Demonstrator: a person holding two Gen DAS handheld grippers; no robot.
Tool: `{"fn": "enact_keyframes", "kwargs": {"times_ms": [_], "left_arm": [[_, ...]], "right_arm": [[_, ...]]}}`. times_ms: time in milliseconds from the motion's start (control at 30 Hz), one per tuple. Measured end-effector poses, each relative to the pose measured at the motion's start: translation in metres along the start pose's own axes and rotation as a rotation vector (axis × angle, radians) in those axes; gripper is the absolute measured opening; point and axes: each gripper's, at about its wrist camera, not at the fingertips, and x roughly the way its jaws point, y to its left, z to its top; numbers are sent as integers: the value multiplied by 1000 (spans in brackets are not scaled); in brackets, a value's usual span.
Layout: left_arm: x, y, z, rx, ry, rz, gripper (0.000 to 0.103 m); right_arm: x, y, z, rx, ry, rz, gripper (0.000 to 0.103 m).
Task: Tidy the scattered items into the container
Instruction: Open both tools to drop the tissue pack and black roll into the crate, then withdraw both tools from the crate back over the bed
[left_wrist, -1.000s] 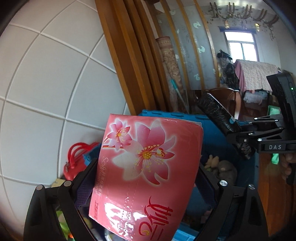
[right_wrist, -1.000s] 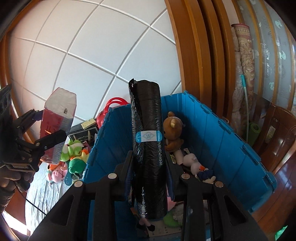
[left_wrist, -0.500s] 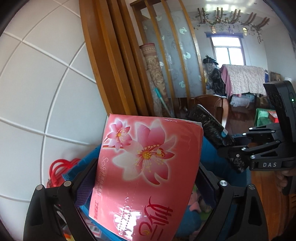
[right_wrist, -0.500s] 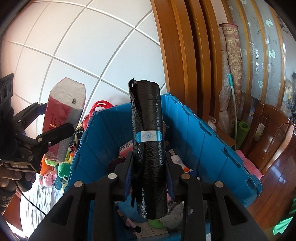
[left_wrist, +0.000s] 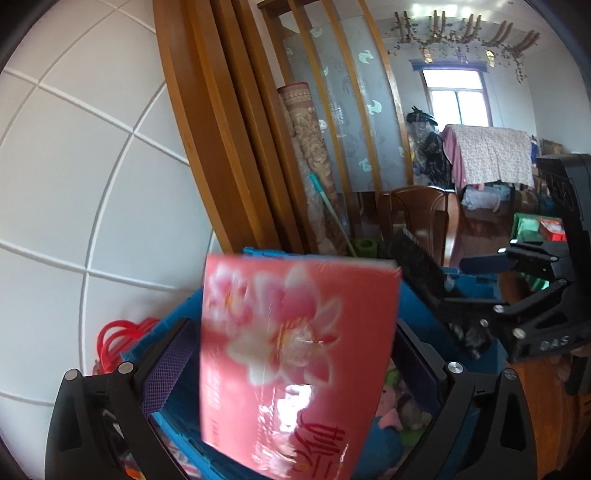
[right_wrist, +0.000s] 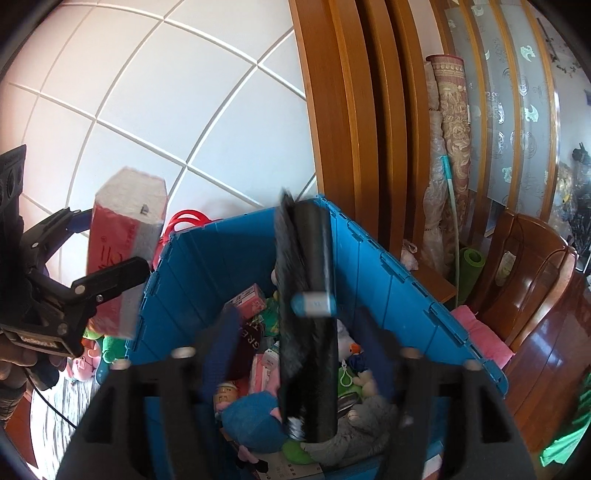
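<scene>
A pink tissue pack with a flower print (left_wrist: 295, 354) sits blurred between my left gripper's (left_wrist: 291, 354) spread jaws, over the blue crate (left_wrist: 258, 254); a gap shows at the left pad. It also shows in the right wrist view (right_wrist: 122, 243). A black roll of bags with a blue label (right_wrist: 308, 314) hangs blurred between my right gripper's (right_wrist: 295, 325) spread jaws, above the blue crate (right_wrist: 406, 295). The crate holds several toys and small boxes.
A white tiled wall (right_wrist: 147, 92) and wooden door frame (right_wrist: 351, 110) stand behind the crate. Plush toys (right_wrist: 92, 354) lie left of the crate. A red handle (left_wrist: 118, 332), a rolled carpet (right_wrist: 454, 147) and a wooden chair (right_wrist: 535, 280) stand around it.
Both grippers have opened. The tissue pack and the black roll are blurred and slipping down toward the crate. Both cameras now look deeper into the crate.
</scene>
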Motion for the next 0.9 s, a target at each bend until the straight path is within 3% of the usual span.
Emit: {"fn": "enact_keyframes", "kwargs": {"times_ms": [33, 333, 667, 900], "left_arm": [[1, 0, 0, -1, 13, -13, 102], [-8, 10, -12, -50, 30, 4, 102], [-28, 12, -23, -41, 54, 101, 102], [-46, 30, -36, -104, 69, 166, 102]], "right_arm": [[-1, 1, 1, -3, -4, 1, 102], [2, 11, 2, -22, 22, 24, 103], [-1, 33, 3, -64, 25, 45, 103], [-2, 49, 2, -79, 26, 81, 103]]}}
